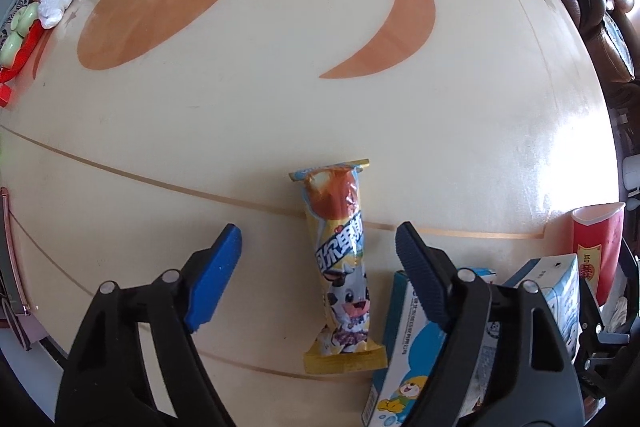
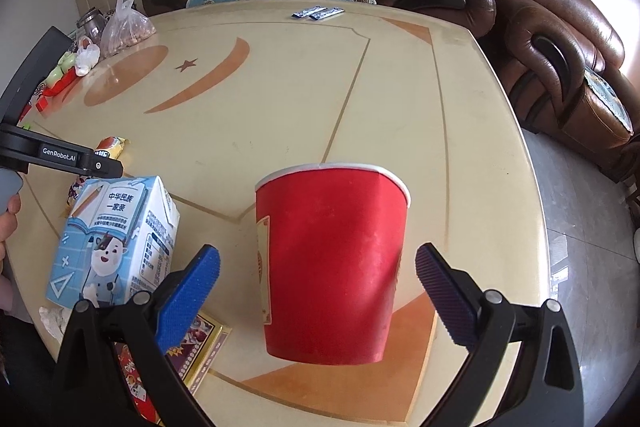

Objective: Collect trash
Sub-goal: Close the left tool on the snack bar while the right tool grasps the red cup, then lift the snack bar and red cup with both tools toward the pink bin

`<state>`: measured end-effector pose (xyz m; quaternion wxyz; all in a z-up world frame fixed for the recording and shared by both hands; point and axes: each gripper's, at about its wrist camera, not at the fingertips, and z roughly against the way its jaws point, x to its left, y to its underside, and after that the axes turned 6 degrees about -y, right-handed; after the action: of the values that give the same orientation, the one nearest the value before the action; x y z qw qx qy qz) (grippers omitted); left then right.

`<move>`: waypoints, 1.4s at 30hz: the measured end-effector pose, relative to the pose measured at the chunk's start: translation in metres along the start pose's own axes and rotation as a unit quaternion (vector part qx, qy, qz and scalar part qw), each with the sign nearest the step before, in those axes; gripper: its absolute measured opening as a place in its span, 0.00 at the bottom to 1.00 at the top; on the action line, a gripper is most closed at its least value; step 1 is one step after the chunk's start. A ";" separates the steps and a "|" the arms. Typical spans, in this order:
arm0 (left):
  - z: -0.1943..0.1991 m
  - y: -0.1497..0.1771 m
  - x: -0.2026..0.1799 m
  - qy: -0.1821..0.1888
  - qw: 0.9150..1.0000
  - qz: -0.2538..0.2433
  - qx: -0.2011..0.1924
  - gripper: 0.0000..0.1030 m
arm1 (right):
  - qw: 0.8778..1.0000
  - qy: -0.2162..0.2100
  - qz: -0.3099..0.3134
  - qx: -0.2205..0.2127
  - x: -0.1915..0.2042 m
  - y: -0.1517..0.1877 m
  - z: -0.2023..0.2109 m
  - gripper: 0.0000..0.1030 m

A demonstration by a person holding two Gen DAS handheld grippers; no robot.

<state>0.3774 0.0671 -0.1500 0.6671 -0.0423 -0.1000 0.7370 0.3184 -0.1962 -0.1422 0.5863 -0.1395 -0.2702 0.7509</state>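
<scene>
Left gripper (image 1: 318, 259) spread wide, fingers apart and clamped on nothing, poised over the yellow ice-cream wrapper (image 1: 340, 267) lying flat on the cream table (image 1: 240, 115). Right gripper (image 2: 318, 291) likewise agape, straddling the red paper cup (image 2: 332, 263) standing upright near the table's edge, pads clear of its wall on both sides. Just beside the wrapper, a teal carton (image 1: 404, 343); a blue milk carton (image 2: 116, 243) left of the cup. Likely trouble on the left: a flat, slick film offering little to pinch, so a closing stroke may skate across it, shove it into the teal carton, or nip only a corner and drop it in transit. Likely trouble on the right: too hard a squeeze crumpling the thin paper wall, or an off-centre close tipping the cup toward the edge (contents not visible from here, so a spill cannot be ruled out). Further hazard: both tools crowded together, risking a knock against the milk carton.
</scene>
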 end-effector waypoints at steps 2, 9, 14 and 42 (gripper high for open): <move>0.000 0.000 -0.001 -0.001 1.000 -0.001 -0.006 0.75 | 1.000 -0.007 -0.004 -0.003 -0.001 0.000 -0.003 0.93; 0.001 0.000 0.001 -0.016 1.000 0.004 -0.012 0.60 | 0.999 -0.038 -0.030 -0.009 -0.011 0.001 -0.003 0.93; 0.002 0.002 0.005 -0.004 1.000 0.013 -0.012 0.59 | 0.999 -0.033 -0.027 -0.010 -0.012 0.003 -0.004 0.93; 0.031 0.019 0.006 0.004 0.999 0.005 -0.044 0.24 | 0.997 0.017 0.008 -0.068 -0.005 -0.005 0.037 0.66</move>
<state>0.3524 0.0685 -0.1232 0.6617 -0.0753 -0.1291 0.7347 0.3043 -0.2093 -0.1097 0.5739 -0.1940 -0.3097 0.7328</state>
